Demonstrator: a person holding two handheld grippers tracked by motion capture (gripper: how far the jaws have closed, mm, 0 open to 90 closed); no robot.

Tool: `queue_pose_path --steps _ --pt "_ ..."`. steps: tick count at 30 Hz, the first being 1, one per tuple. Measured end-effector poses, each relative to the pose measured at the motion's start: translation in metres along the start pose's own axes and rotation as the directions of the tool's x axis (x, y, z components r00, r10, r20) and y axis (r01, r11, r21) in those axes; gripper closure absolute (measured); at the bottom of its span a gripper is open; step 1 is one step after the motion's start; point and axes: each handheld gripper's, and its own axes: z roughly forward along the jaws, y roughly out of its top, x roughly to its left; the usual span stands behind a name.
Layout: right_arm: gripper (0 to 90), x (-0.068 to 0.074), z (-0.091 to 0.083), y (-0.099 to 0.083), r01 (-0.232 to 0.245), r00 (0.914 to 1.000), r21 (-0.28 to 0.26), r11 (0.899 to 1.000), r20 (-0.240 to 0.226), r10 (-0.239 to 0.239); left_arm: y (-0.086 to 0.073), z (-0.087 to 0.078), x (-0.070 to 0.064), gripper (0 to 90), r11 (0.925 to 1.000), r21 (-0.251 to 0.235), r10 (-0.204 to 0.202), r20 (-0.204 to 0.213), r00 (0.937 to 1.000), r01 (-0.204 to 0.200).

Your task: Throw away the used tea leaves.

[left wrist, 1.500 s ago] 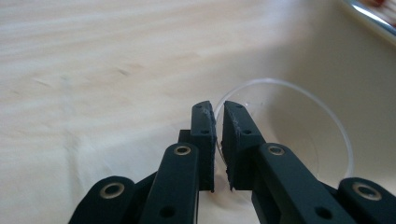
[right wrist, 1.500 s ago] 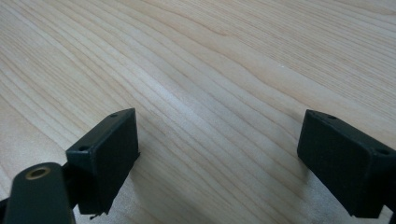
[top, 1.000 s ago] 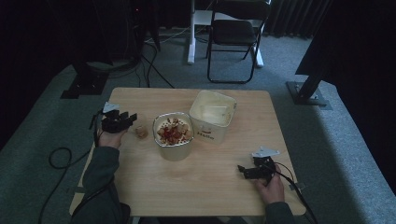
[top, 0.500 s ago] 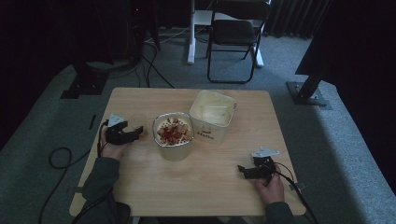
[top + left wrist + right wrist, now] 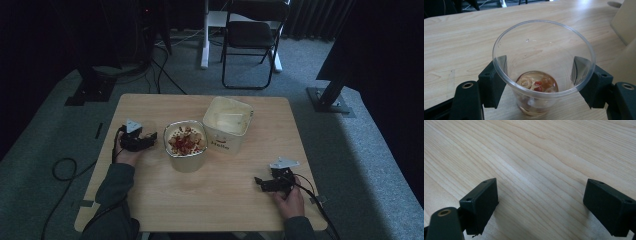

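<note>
A clear plastic cup stands upright on the wooden table, with a few red and tan food pieces in a little liquid at its bottom. My left gripper is shut on the cup, one black jaw pressed to each side. In the high view the left gripper sits at the table's left, just left of a clear tub heaped with red and brown pieces. My right gripper rests low at the front right, open, with bare wood between its jaws.
A cream tub with a pale lining stands right behind the clear tub. A black folding chair and stand bases are on the carpet beyond the table. Cables trail off both front corners.
My left gripper has moved right and nearer from the table's left edge, up to the small cup, and its jaws now grip it. The right gripper has stayed put.
</note>
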Motion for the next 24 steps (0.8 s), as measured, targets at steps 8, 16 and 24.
queue_pose_path --steps 8,16,24 --pt "12.2 0.000 0.000 0.000 0.000 1.0000 0.000 1.000 0.000 0.000 0.016 -0.014 0.003 31.6 0.9989 -0.042 0.021 -0.017 0.9996 -0.022" --pt "12.3 0.000 0.000 0.000 0.000 1.0000 0.000 1.000 0.000 0.000 0.057 -0.044 0.001 31.7 0.9875 -0.104 0.114 -0.045 0.9924 -0.118" --pt "12.3 0.000 0.000 0.000 0.000 1.0000 0.000 1.000 0.000 0.000 0.083 -0.059 -0.005 31.7 0.9698 -0.142 0.193 -0.049 0.9800 -0.198"
